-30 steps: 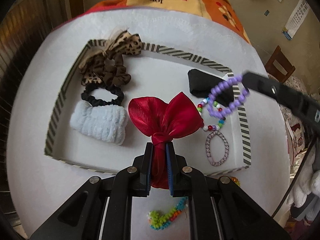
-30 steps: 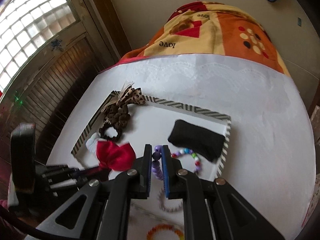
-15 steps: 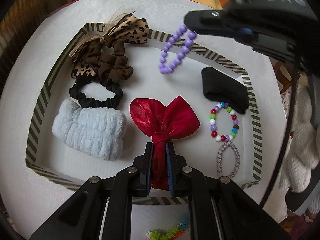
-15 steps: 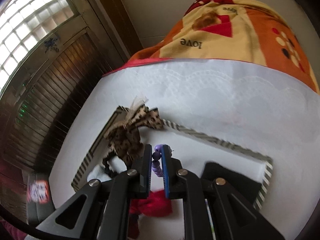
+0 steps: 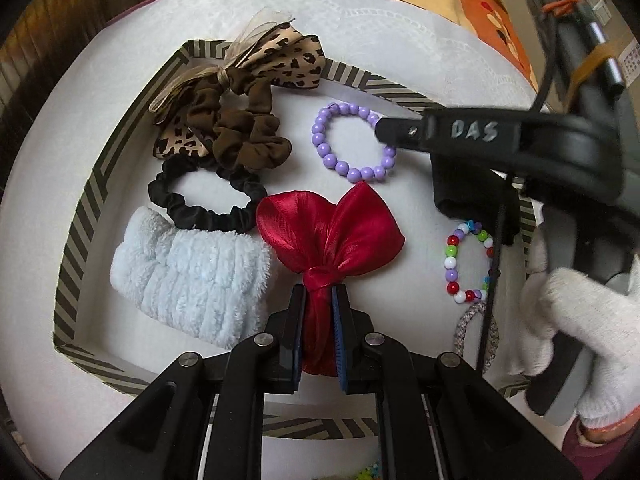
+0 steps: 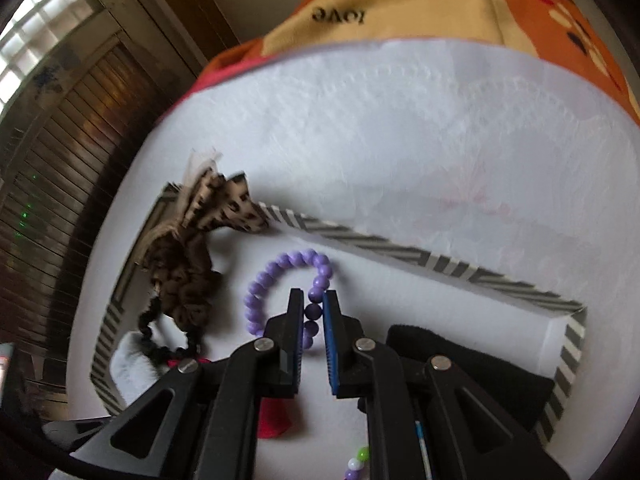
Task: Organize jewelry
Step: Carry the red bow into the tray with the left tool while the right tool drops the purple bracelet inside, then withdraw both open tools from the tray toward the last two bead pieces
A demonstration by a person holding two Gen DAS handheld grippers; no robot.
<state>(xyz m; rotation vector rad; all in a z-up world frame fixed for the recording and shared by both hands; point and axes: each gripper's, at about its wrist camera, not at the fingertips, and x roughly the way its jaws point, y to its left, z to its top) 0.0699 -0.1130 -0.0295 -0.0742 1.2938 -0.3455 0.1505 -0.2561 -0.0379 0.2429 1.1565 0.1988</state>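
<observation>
Left fingers (image 5: 319, 294) pinch red bow (image 5: 332, 232); right fingers (image 6: 313, 300) clamp purple bracelet (image 6: 280, 288) in tray (image 6: 400, 248)

A purple bead bracelet (image 5: 353, 142) lay flat as an open ring on the white floor of the striped tray (image 5: 100, 168), near its far edge. A red satin bow (image 5: 328, 232) lay spread at mid-tray, its knot toward the near edge.
</observation>
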